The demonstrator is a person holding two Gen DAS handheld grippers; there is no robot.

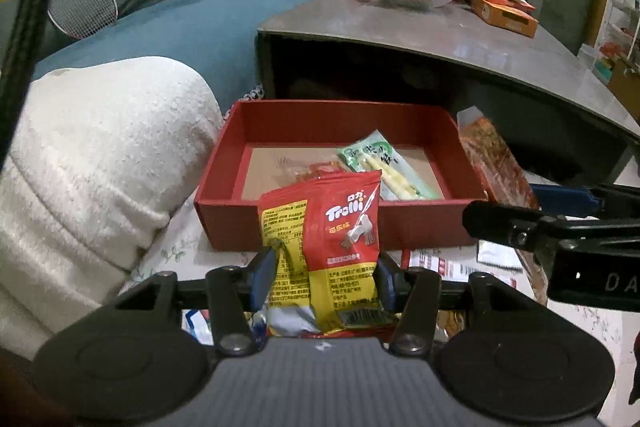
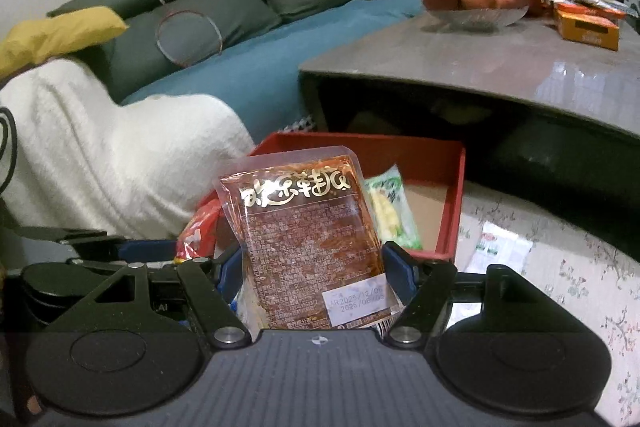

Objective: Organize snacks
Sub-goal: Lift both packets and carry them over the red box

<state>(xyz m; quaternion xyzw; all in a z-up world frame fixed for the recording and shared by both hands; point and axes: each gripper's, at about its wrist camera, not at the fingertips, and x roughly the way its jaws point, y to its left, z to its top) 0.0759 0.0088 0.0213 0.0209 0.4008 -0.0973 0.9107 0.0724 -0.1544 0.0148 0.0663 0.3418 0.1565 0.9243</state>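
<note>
The left gripper has its jaws pinching a red-and-yellow Trolli gummy packet, held upright just short of the near wall of the red box. Inside the box lies a green bamboo-shoot pouch, long axis running away from the jaws, plus what may be another wrapper, half hidden. To its right, the right gripper has its jaws clamped on a clear spicy-snack pouch, also upright, before the same box. Both packets sit ahead of the box opening; the drop lies forward and slightly down, and the left looks nearer.
</note>
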